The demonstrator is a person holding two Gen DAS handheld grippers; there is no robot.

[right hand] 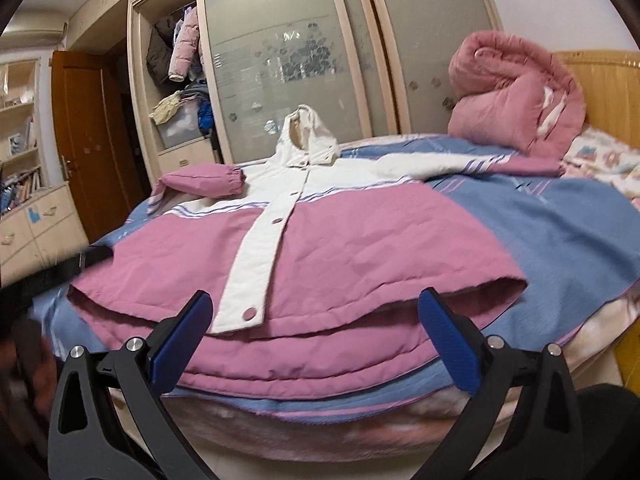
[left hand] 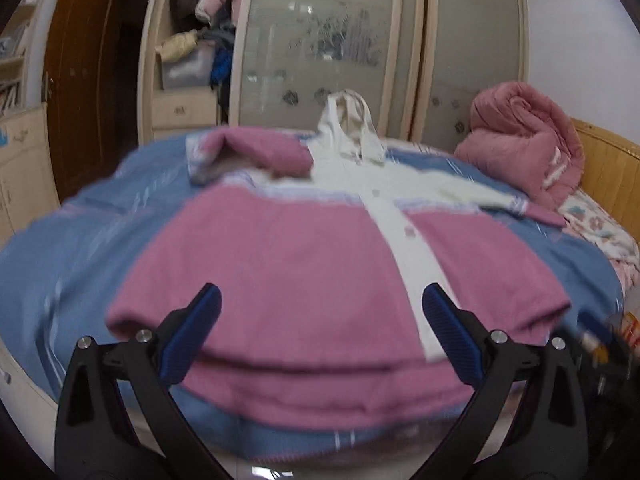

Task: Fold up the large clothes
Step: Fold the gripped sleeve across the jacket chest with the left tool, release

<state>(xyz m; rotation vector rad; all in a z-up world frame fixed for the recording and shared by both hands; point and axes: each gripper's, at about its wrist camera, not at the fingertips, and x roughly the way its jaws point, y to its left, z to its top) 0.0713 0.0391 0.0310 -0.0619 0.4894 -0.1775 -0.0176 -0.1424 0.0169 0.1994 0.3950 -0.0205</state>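
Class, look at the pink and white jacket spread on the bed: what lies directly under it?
The jacket lies on a blue bedspread, which shows all around it. Whatever is beneath the jacket's body is covered and cannot be seen.

Both fisheye views look forward and slightly downward from the foot of the bed, each low and close to the near hem of the pink-and-white hooded padded coat [left hand: 280,248] spread on the blue bedcover [left hand: 72,248]; the left wrist view sits left of the coat's white button strip and is motion-blurred; the right wrist view [right hand: 360,240] sits further right and is sharp, with the strip left of its centre; each frames the scene between its own black-and-blue jaws; both share the coat, the cream wardrobe with frosted sliding doors [left hand: 320,40], the rolled pink quilt [left hand: 524,140] and the wooden headboard [right hand: 600,92].
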